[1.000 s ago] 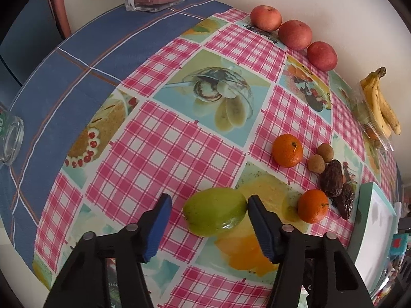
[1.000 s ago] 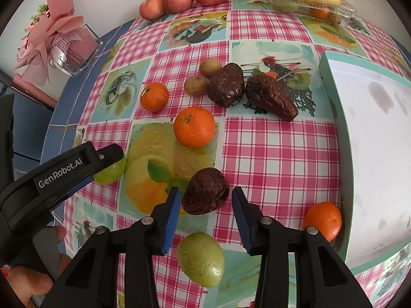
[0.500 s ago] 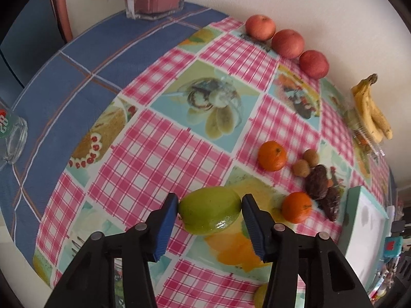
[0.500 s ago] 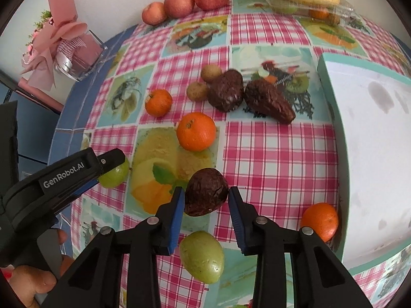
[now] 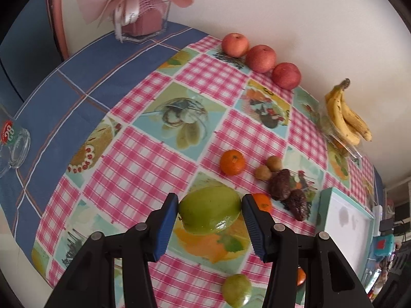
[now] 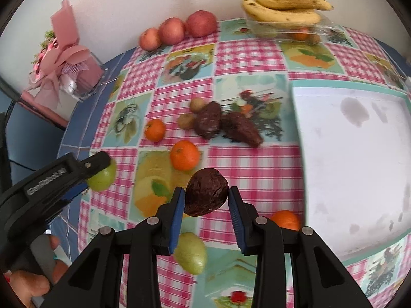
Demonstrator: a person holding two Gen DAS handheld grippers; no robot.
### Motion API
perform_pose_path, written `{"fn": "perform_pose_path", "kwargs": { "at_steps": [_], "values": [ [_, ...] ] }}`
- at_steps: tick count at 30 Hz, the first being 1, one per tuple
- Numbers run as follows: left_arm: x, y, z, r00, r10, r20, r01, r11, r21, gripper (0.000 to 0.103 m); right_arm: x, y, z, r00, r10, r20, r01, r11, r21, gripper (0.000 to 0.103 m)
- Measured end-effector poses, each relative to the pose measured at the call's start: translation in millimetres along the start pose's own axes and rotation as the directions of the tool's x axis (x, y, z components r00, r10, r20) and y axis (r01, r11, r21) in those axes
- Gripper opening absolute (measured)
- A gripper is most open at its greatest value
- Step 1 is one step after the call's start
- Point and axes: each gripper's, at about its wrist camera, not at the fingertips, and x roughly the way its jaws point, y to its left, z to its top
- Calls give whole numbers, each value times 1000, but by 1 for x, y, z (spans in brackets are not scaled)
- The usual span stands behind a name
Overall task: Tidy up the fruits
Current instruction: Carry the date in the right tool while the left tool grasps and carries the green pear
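A green mango (image 5: 209, 210) is clamped crosswise in the left hand-held gripper (image 5: 210, 214), a dark avocado (image 6: 206, 192) in the right hand-held gripper (image 6: 206, 201); beyond, two matching avocados (image 6: 228, 127) are seen mid-tabletop (image 6: 246, 56)

A glossy, smooth green fruit (image 5: 210, 210) sits between matt black plastic fingers (image 5: 164, 220) with ribbed blue pads. The dark brown fruit (image 6: 206, 192) is wrinkled with a dull sheen. The checked tablecloth (image 5: 143, 159) looks smooth; clear glass jar (image 5: 12, 143) at left.
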Motion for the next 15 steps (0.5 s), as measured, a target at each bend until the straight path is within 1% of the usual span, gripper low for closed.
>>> {"fn": "perform_pose_path", "kwargs": {
  "at_steps": [4,8,15],
  "values": [
    [-1,-21,-7,1000,-20,-9,21,999,30,54,-7,-23,3,1000,-22,10,21,999,49,36],
    [-2,-40,-14,1000,-28,-12,29,997,66,54,-20,-55,6,997,-78,28,75,992,106,36],
    [-7,-69,-28,999,-42,-5,43,992,117,54,-43,-104,8,987,-154,51,141,970,198,36]
  ]
}}
